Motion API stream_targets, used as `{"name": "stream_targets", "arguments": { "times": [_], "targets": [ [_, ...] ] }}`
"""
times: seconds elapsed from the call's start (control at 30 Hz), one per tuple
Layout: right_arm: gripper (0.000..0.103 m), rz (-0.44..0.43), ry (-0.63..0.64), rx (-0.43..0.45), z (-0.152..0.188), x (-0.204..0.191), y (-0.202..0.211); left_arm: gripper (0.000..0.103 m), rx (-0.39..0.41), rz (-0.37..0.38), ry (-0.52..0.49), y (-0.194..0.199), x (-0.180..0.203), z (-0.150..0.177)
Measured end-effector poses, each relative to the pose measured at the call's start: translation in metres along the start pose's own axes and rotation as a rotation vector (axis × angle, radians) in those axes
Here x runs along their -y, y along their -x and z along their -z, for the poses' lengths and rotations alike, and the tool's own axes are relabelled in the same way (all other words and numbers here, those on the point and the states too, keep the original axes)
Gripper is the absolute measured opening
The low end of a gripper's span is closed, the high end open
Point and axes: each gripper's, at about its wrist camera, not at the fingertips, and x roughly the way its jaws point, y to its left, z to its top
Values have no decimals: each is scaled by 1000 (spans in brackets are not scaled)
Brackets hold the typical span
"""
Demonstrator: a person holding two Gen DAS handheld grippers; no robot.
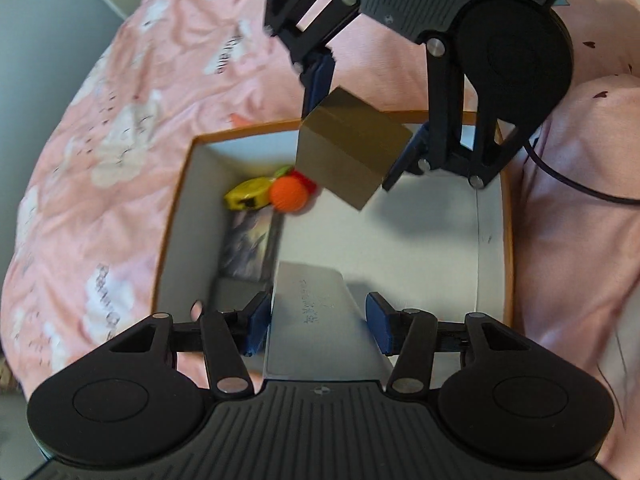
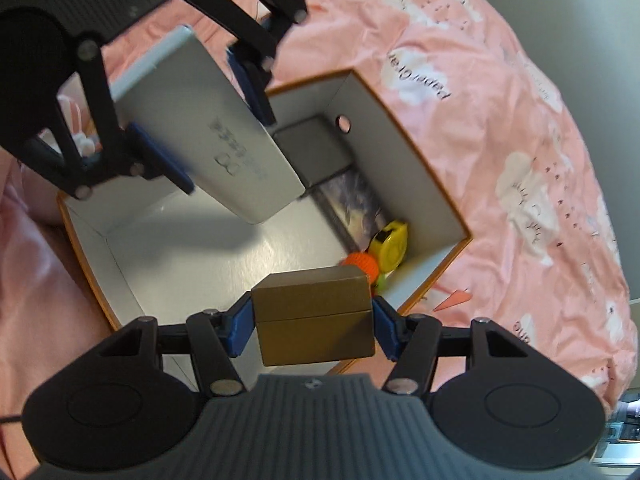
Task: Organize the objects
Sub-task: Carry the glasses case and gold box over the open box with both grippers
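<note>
Pink bedding (image 1: 120,128) printed with white clouds lies under an open carton (image 1: 506,216) that has white inner walls and an orange rim. Both claws hang above its open top, each clamped on a load. The left gripper (image 1: 318,322) squeezes a flat grey box (image 1: 316,320) between its blue pads (image 1: 378,322); the near end of that box is hidden behind the gripper body, and the print on its face is too blurred to read. From the right wrist view the same grey box (image 2: 208,128) tilts down toward the carton's floor without touching it. The right gripper (image 2: 314,320) pinches a brown box (image 2: 316,316) by two opposite sides, held over the carton's near corner; in the left wrist view this brown box (image 1: 350,148) covers part of the far wall. Along one wall sit an orange ball (image 1: 288,194), a yellow tape measure (image 1: 246,194), a dark picture card (image 1: 250,246) and a dark grey block (image 2: 316,152), the block partly hidden behind the grey box. Something red and green peeks from behind the ball, too blurred to name. A black cable (image 1: 576,184) trails off the right gripper across the bedding.
</note>
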Motion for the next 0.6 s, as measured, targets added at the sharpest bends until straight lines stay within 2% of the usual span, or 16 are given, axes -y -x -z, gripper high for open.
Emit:
{"name": "stream_targets", "arguments": {
  "times": [0.07, 0.17, 0.27, 0.4, 0.53, 0.6],
  "targets": [
    [62, -22, 18, -2, 3, 2, -7, 4, 26, -2, -31, -10, -1, -8],
    [62, -41, 36, -13, 5, 4, -17, 2, 18, 26, -54, -26, -6, -18],
    [62, -36, 26, -25, 9, 8, -25, 3, -32, 68, -15, -40, -15, -16],
    [62, -79, -2, -8, 11, 10, -29, 10, -69, 135, 43, -48, -22, -6],
    [62, -90, 1, -9, 10, 6, -35, 12, -61, 174, 62, -51, -19, 1],
    [62, -87, -11, -10, 9, 6, -36, 22, -42, 192, 57, -52, -13, 2]
  ]
}}
